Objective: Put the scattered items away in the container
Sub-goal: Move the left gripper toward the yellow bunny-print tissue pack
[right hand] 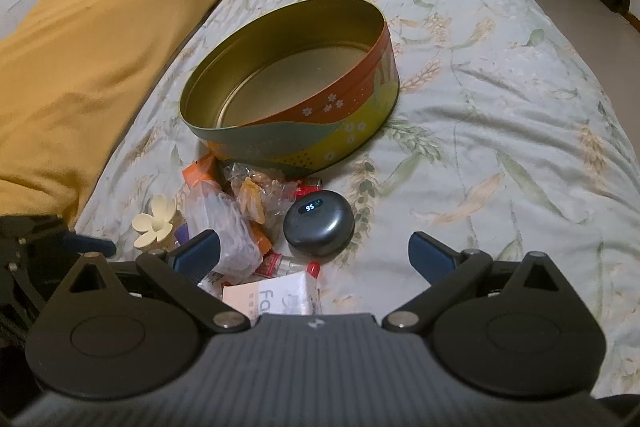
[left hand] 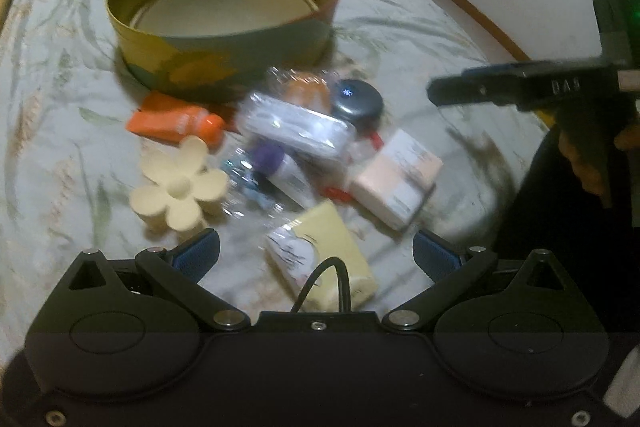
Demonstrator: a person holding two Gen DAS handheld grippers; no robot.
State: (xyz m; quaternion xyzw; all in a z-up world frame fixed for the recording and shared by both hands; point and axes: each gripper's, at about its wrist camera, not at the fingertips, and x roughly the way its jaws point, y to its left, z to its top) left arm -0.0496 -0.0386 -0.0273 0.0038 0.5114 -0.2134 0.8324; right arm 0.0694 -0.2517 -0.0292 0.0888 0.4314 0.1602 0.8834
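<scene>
A round painted tin stands empty on the bed. In front of it lies a heap: an orange tube, a cream flower hair clip, a dark round earbud case, a clear packet of white items, a pink-white box and a pale yellow packet. My left gripper is open over the yellow packet. My right gripper is open just before the earbud case, holding nothing.
The bed has a pale leaf-print cover. A mustard blanket lies along its left side. In the left wrist view the other gripper reaches in from the right, held by a hand. Floor and furniture show beyond the bed's far end.
</scene>
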